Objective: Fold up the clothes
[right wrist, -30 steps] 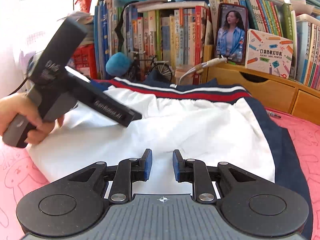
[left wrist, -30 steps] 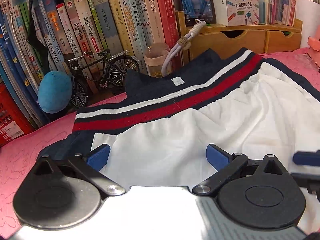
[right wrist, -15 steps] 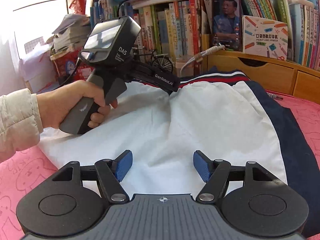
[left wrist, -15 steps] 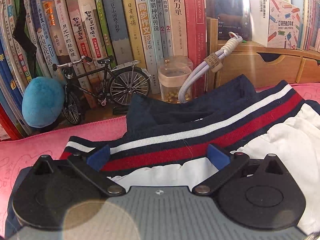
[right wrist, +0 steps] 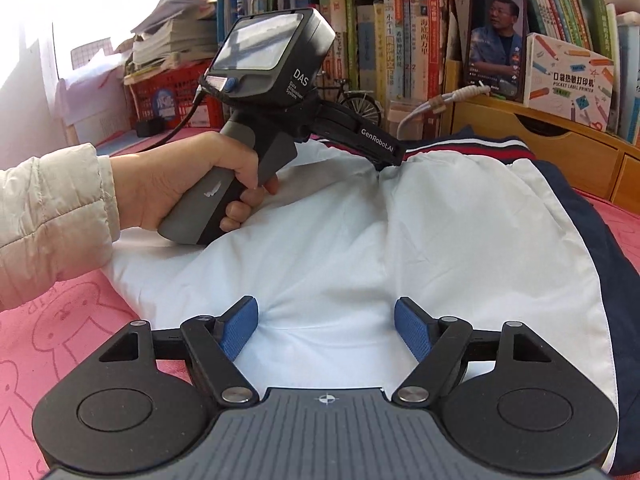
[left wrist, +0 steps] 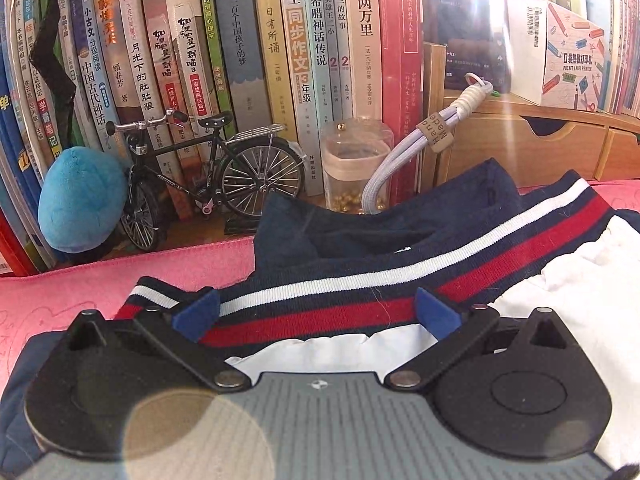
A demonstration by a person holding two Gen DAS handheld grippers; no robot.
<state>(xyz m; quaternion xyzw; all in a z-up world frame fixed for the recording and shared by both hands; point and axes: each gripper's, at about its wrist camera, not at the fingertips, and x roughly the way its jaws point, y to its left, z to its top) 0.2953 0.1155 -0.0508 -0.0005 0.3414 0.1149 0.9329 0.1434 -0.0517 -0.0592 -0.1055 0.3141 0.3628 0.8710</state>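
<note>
Pink mat [left wrist: 100, 280] with faint cartoon outlines covers the desk; on it lies the white garment [right wrist: 400, 240], trimmed in navy, its red-and-white striped waistband [left wrist: 320, 300] toward the books.

Left to right, left wrist view: blue plush [left wrist: 80, 200], model bicycle [left wrist: 208, 176], clear jar [left wrist: 356, 160], looped cord [left wrist: 400, 160] tagged "Hand Made", wooden drawer unit [left wrist: 540, 148] carrying a label-printer box [left wrist: 572, 68]. Book row [left wrist: 240, 40] stands behind. Nothing stands between either tool and the cloth.

Left hand-held gripper [left wrist: 316, 312]: jaws spread wide, straddling the waistband, pads not pressing.

Right hand-held gripper [right wrist: 326, 330]: jaws opening, white cloth lying between them, unpinched.

Against a second ago: left tool has advanced from the white panel to the waistband; right jaws were nearly together then.

Only the right wrist view shows the person's left hand [right wrist: 180, 188], pale quilted sleeve [right wrist: 52, 220], red basket [right wrist: 176, 92], propped phone [right wrist: 496, 36]. Only the left view shows the plush.
</note>
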